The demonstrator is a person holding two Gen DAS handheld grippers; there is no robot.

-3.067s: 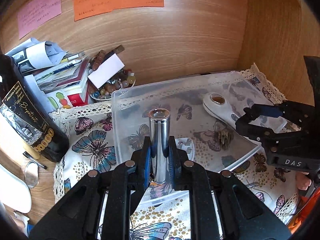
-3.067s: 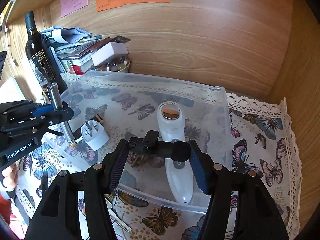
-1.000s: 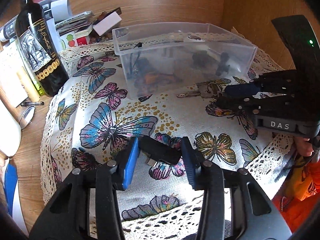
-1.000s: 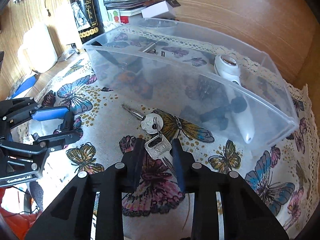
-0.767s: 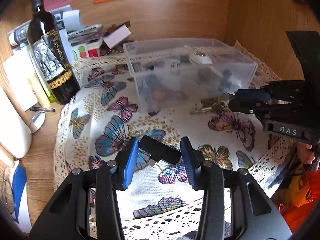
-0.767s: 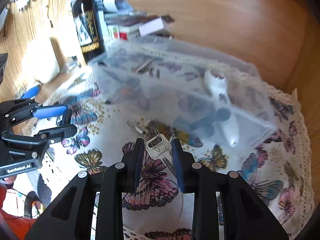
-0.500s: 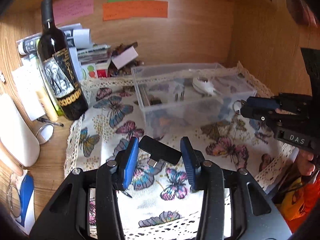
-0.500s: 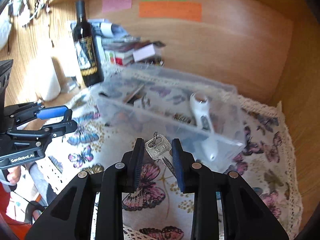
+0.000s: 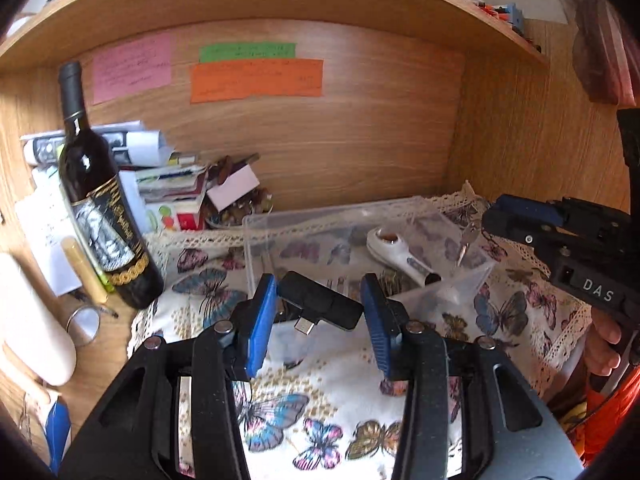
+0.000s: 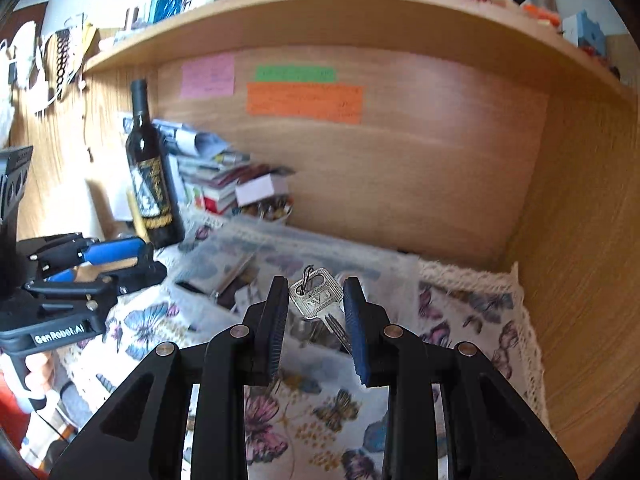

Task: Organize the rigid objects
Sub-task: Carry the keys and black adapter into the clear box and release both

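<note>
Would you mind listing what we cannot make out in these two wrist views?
- Writing on the orange note: too small in both views.
- Contents of the clear bin: motion-blurred in the right wrist view.
- Blade of the key: partly behind the right gripper finger.
- Black adapter ends: covered by the left gripper pads.

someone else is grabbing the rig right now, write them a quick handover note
Left gripper: shut on the black USB adapter, held up in front of the clear bin.
Right gripper: shut on the silver key, held in the air over the bin's right end, a second key dangling from its ring.
In the bin already: the white handheld device and a few small items, too blurred to name.
Left to do: both held items are not yet in the bin; probably lower each over it and release.
The wine bottle and the stack of papers sit off to the left, outside the bin.
</note>
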